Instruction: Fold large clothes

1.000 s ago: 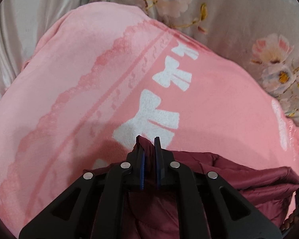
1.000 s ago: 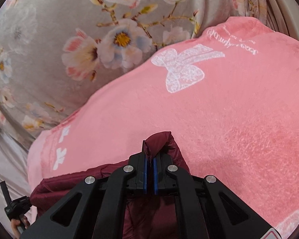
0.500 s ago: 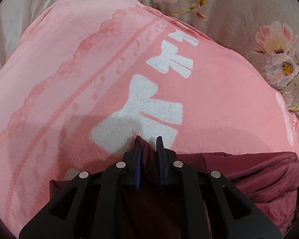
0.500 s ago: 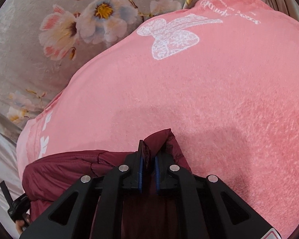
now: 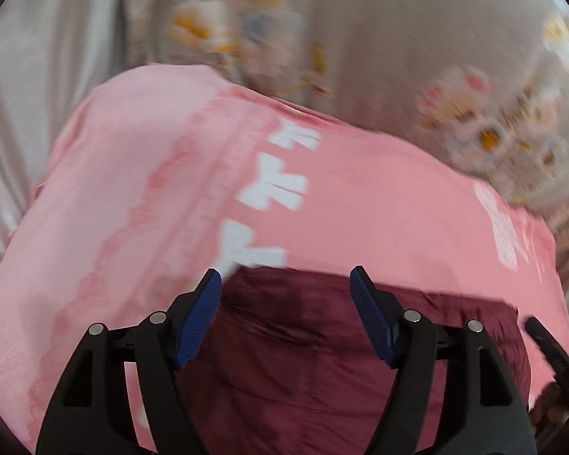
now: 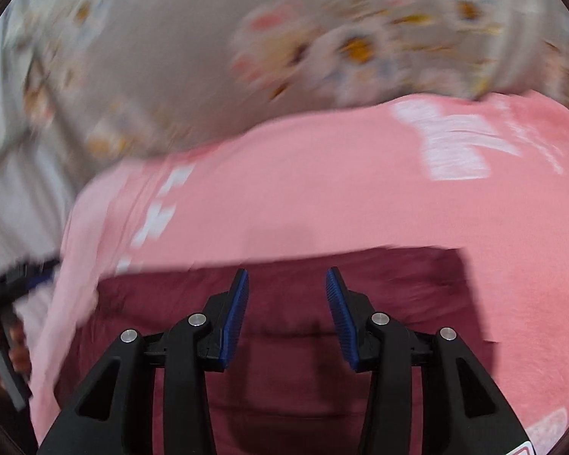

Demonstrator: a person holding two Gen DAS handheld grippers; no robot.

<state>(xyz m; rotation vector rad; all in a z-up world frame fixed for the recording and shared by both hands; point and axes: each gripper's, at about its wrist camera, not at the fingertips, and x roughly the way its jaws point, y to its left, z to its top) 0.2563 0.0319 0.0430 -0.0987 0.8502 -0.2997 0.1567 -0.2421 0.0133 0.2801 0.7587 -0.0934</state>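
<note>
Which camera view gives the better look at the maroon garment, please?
The right wrist view: the maroon garment shows its far edge almost corner to corner on the pink blanket, beyond the open right claw. The left wrist view, equally blurred, shows the same garment beneath the open left claw, its right end reaching the frame edge.

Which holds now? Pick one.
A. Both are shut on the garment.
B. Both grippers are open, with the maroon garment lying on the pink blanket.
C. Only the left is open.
B: the left gripper and right gripper show wide gaps over the maroon garment, which lies on the pink blanket.
</note>
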